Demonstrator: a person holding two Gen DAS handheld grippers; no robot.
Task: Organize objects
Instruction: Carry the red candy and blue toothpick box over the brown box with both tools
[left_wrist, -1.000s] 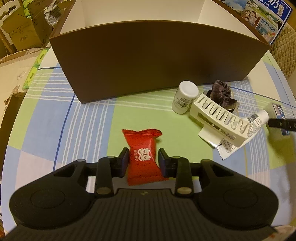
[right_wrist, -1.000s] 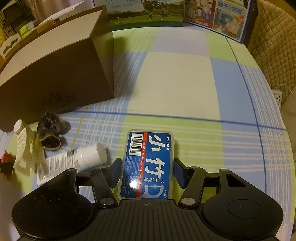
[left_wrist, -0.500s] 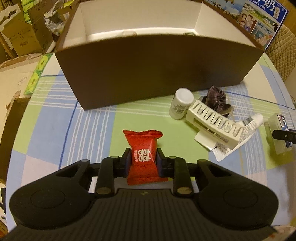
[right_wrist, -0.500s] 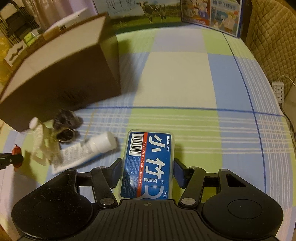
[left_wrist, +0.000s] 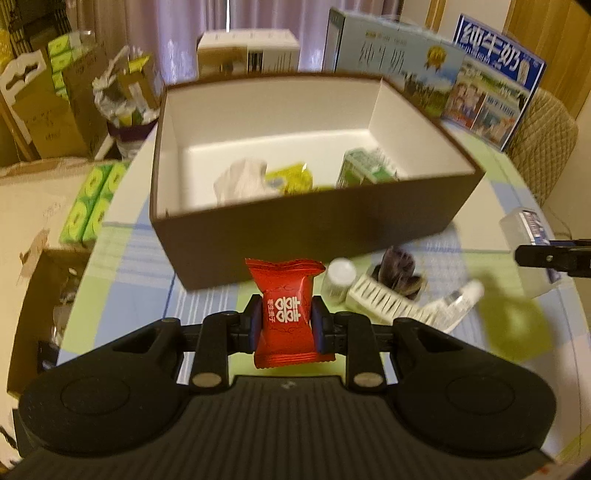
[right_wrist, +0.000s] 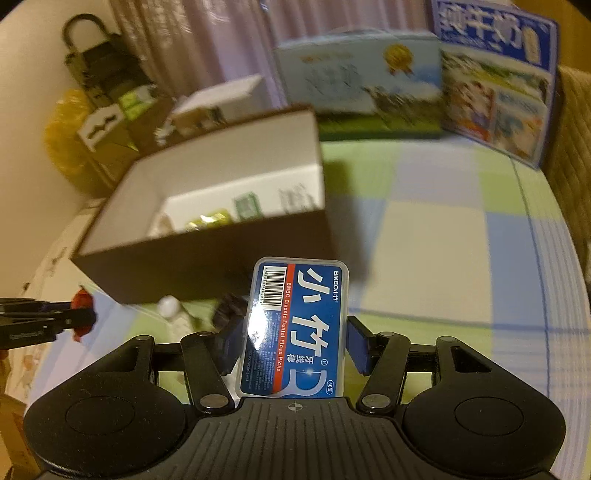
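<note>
Brown box (left_wrist: 314, 229) rim below both loaded tools (interior half bare)

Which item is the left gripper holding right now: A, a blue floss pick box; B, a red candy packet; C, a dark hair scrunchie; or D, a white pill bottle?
B: the left gripper is clamped on the red candy packet, held up off the table in front of the brown box.
</note>
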